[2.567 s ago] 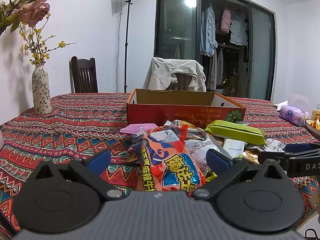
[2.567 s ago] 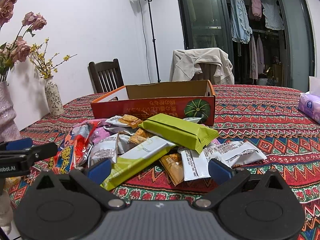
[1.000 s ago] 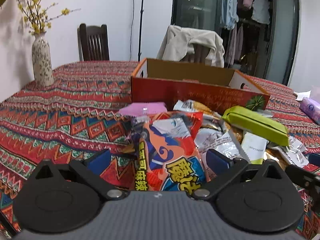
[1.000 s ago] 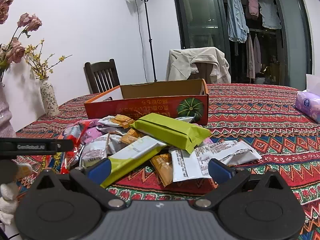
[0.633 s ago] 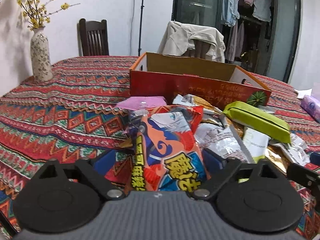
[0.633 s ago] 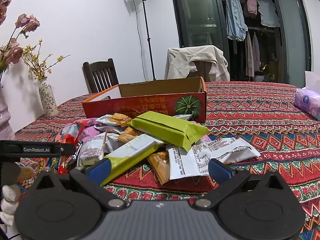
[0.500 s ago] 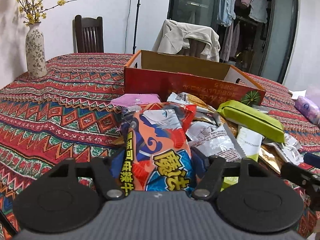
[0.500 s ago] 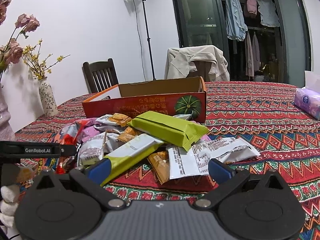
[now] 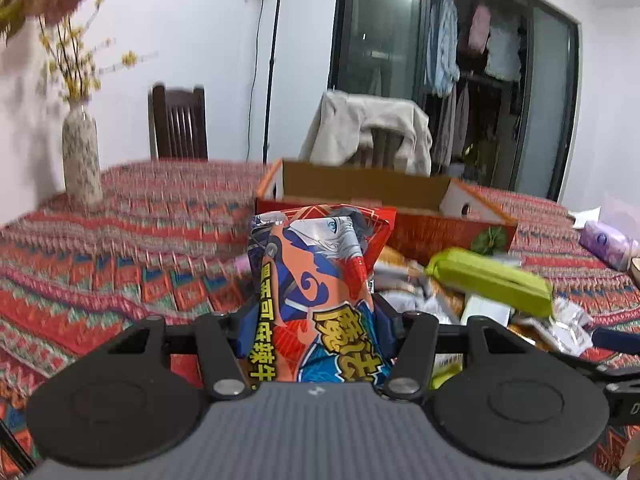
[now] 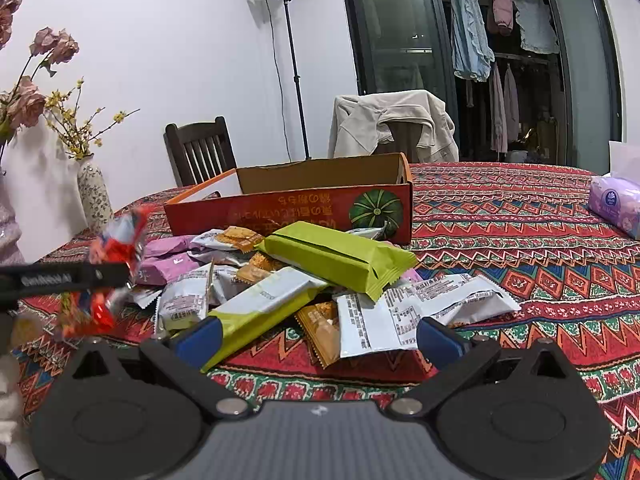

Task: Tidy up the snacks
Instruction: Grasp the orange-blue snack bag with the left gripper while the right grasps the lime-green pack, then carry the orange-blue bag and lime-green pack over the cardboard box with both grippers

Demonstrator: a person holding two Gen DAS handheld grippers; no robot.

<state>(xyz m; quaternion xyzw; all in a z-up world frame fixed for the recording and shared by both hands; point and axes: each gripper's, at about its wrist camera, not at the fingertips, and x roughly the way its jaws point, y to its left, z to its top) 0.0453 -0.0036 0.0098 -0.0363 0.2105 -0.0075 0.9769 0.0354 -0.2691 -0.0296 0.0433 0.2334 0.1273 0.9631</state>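
The left gripper [image 9: 316,330] is closing on the red snack bag [image 9: 320,280]; the cardboard box [image 10: 304,204] stands behind the pile. The right gripper [image 10: 320,338] is apart, empty.

My left claw [image 9: 316,332] is closing on a red-orange cartoon snack bag [image 9: 320,280], its pads pressing it, tilted upright. Ahead sits the open cardboard box [image 9: 360,192]; right of it, the packet pile [image 10: 320,280].
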